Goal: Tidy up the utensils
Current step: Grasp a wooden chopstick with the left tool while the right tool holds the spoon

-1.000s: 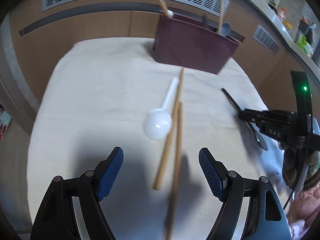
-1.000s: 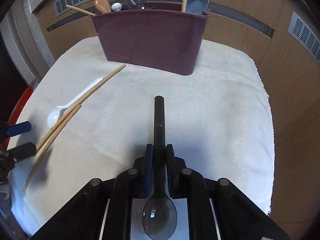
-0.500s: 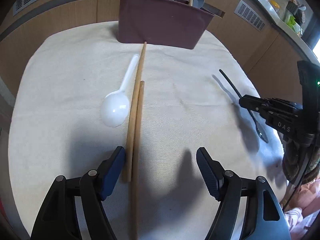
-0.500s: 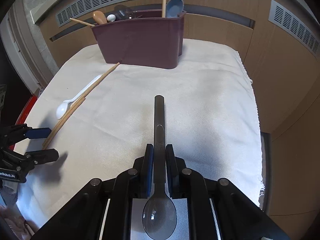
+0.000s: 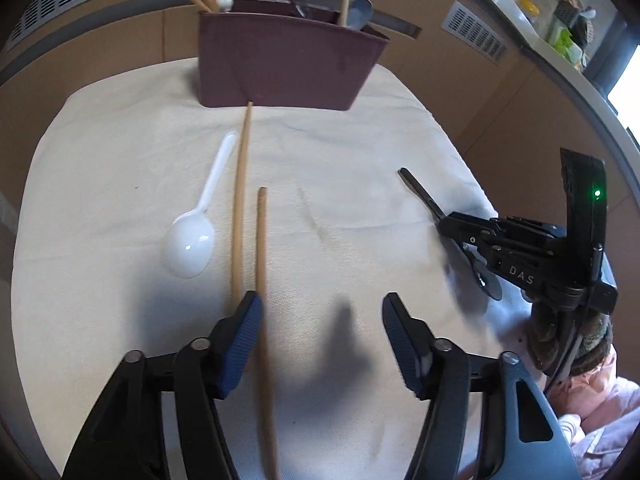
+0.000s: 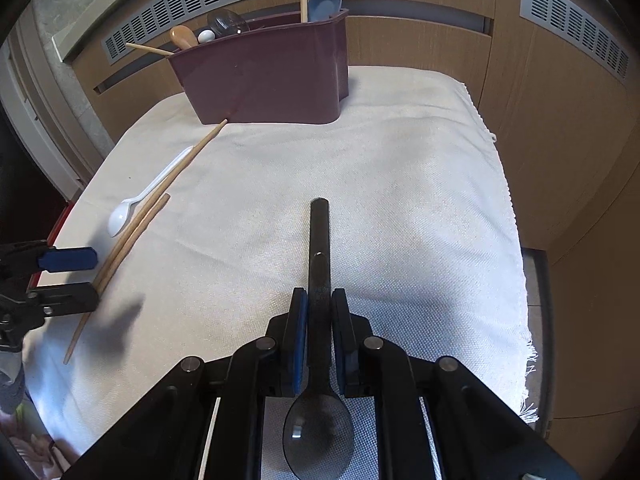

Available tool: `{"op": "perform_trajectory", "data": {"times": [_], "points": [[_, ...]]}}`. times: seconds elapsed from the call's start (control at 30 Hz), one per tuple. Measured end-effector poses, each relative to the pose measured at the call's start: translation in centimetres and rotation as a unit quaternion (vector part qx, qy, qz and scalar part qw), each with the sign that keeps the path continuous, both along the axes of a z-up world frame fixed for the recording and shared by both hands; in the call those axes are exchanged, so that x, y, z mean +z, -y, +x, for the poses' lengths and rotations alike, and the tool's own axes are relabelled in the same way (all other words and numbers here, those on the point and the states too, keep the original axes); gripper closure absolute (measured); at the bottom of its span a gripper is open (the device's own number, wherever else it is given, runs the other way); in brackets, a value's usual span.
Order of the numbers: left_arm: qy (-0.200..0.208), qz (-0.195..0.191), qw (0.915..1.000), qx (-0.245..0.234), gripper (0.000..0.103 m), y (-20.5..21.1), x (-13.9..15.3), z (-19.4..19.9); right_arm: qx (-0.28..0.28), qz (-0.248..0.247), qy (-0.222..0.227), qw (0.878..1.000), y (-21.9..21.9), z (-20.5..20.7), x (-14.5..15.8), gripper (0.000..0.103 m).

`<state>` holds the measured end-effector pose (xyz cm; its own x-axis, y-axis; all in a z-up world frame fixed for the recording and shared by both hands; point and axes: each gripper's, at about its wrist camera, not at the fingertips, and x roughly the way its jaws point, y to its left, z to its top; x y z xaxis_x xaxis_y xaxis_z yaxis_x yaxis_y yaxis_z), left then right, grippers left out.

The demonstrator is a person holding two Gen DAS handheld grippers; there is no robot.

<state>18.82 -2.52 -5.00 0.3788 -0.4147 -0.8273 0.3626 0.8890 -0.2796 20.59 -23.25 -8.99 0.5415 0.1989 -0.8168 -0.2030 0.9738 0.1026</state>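
Two wooden chopsticks (image 5: 240,200) lie side by side on the white cloth (image 5: 340,184), beside a white plastic spoon (image 5: 192,236). My left gripper (image 5: 320,332) hovers over their near ends with its jaws closing. The shorter-looking chopstick (image 5: 262,264) runs between the jaws against the left pad (image 5: 244,332), and the right pad stands clear of it. My right gripper (image 6: 319,312) is shut on the handle of a black spoon (image 6: 319,240), bowl toward the camera, held above the cloth. The maroon utensil holder (image 6: 272,80) stands at the far edge.
The holder (image 5: 288,68) contains wooden utensils, a chopstick, a blue spoon and a clear spoon. Wood-panelled walls with vent grilles surround the cloth-covered table. The cloth's fringed edge (image 6: 516,280) drops off on the right. A person's pink sleeve (image 5: 600,432) shows at the lower right.
The left gripper's jaws have narrowed and it has shifted, so the chopsticks now sit at its left finger instead of mid-gap. The right gripper drifted sideways, still gripping the black spoon.
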Motion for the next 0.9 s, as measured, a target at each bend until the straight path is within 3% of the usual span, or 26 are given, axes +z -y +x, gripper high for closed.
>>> {"op": "perform_trajectory", "data": {"times": [0.1,0.27,0.67,0.9], "points": [[-0.007,0.027,0.9996,0.010,0.057,0.4,-0.8,1.3,0.002,0.001,0.003,1.000,0.1,-0.4,0.3,0.091],[-0.014,0.061,0.9979,0.018,0.059,0.4,-1.8,2.6,0.005,0.000,0.010,1.000,0.4,-1.1,0.6,0.091],[-0.024,0.058,0.9980,-0.004,0.059,1.9,-2.0,2.3,0.025,0.009,-0.003,1.000,-0.7,0.5,0.5,0.090],[-0.036,0.081,0.9955,-0.031,0.059,2.4,-2.1,2.6,0.048,-0.041,-0.014,0.998,-2.8,2.4,0.4,0.085]]}}
